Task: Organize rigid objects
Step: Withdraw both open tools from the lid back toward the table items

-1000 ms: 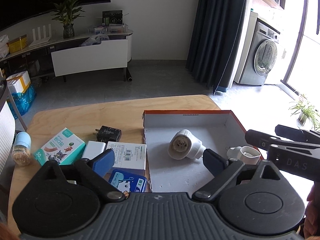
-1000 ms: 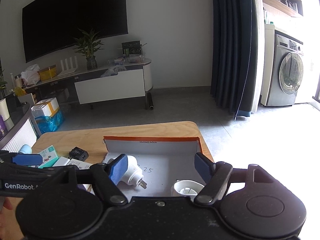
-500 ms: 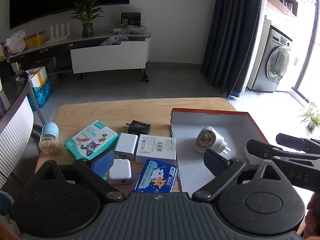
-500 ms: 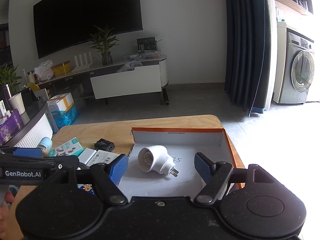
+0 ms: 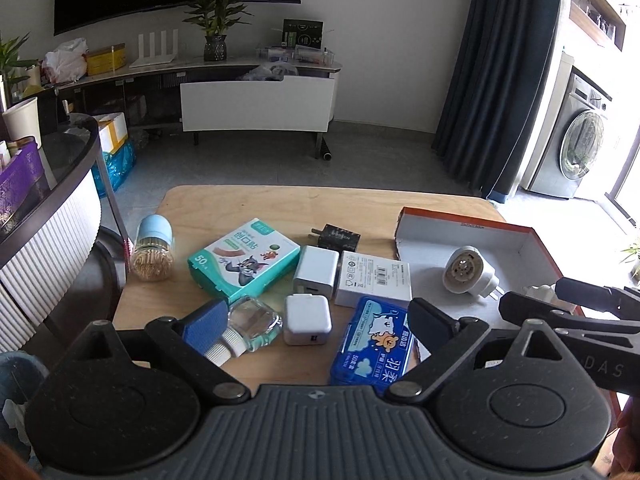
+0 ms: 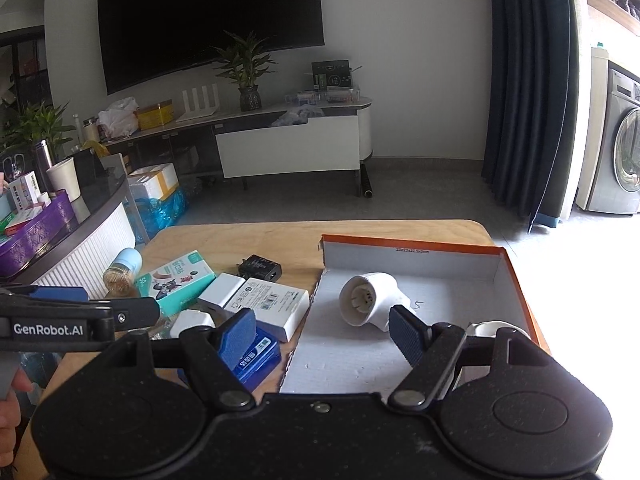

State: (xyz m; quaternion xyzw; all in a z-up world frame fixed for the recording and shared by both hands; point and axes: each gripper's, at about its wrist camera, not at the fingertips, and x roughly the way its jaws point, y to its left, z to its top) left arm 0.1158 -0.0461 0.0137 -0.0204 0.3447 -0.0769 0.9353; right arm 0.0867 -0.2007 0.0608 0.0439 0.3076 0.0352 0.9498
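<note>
A wooden table (image 5: 280, 204) carries a cluster of small goods on its left half and a shallow orange-edged box (image 5: 516, 240) on its right. Inside the box lies a white round plug adapter (image 5: 466, 270), on its side with its prongs toward the right wall, and a second small white piece (image 6: 486, 326) sits near the box's right wall, mostly hidden behind the right gripper's finger. The left gripper (image 5: 316, 320) hovers over the cluster with its jaws spread wide and nothing between the pads; below it lie a clear glass bottle with a white cap (image 5: 250, 326), a white charger cube (image 5: 307, 320) and a blue tin with cartoon animals (image 5: 374, 346). Farther back are a teal bandage box (image 5: 244, 260), a second white charger (image 5: 316, 270), a white labelled carton (image 5: 374, 278), a black plug (image 5: 338, 237) and a jar of toothpicks with a pale blue lid (image 5: 154, 254). The right gripper (image 6: 322, 336) hangs over the box's left edge, its jaws likewise spread and holding nothing.
</note>
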